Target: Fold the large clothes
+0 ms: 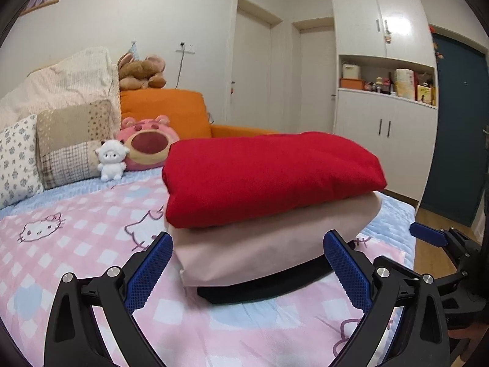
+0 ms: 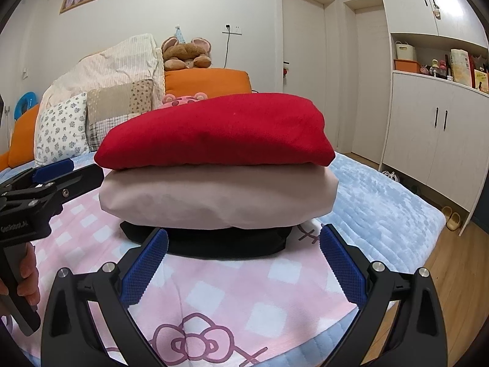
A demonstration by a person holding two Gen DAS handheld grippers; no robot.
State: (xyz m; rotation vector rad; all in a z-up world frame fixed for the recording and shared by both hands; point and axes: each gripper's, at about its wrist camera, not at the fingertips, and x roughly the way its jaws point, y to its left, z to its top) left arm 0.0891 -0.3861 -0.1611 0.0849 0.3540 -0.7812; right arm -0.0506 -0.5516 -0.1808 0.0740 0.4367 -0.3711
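Observation:
A stack of three folded garments lies on the pink checked bed sheet (image 1: 76, 232). A red garment (image 1: 269, 177) is on top, a pale pink one (image 1: 262, 247) under it, and a black one (image 1: 262, 287) at the bottom. The same stack shows in the right wrist view: red (image 2: 220, 131), pale pink (image 2: 217, 198), black (image 2: 226, 241). My left gripper (image 1: 249, 272) is open and empty, close in front of the stack. My right gripper (image 2: 243, 266) is open and empty, just before the black garment. The left gripper also shows at the left of the right wrist view (image 2: 52, 174).
Pillows (image 1: 61, 140) and plush toys (image 1: 146, 143) lie at the head of the bed by an orange sofa back (image 1: 165, 110). A white cabinet (image 1: 385, 113) and a dark door (image 1: 455, 128) stand to the right. Slippers (image 2: 452, 214) sit on the wood floor.

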